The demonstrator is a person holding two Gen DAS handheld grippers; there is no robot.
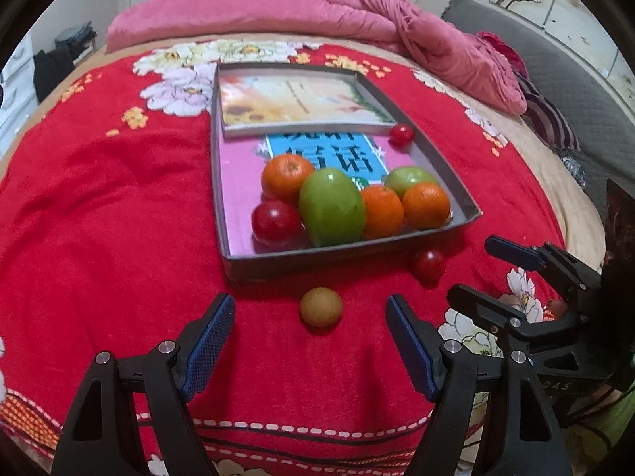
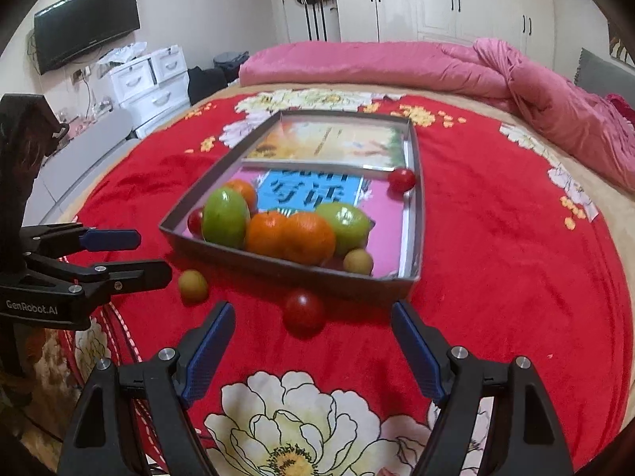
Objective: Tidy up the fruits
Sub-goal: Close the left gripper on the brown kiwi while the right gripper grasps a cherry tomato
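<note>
A shallow grey tray [image 1: 349, 248] lies on the red flowered blanket and holds oranges [image 1: 286, 176], green apples [image 1: 331, 206] and red tomatoes [image 1: 276, 223]. In front of the tray a small yellow-brown fruit [image 1: 320, 306] lies loose on the blanket. My left gripper [image 1: 309, 301] is open, and that fruit lies at its fingertips, untouched. A loose red tomato [image 2: 303, 311] lies before the tray's near wall [image 2: 278, 267], between the tips of my open right gripper [image 2: 312, 306]. In each wrist view the other gripper shows at the side, open and empty.
A book with a blue and pink cover [image 1: 329, 150] and an inner box [image 1: 293, 99] fill the tray's far part. Another small yellow fruit [image 2: 358, 261] sits in the tray's near corner. A pink quilt [image 2: 436, 63] is heaped at the bed's far side.
</note>
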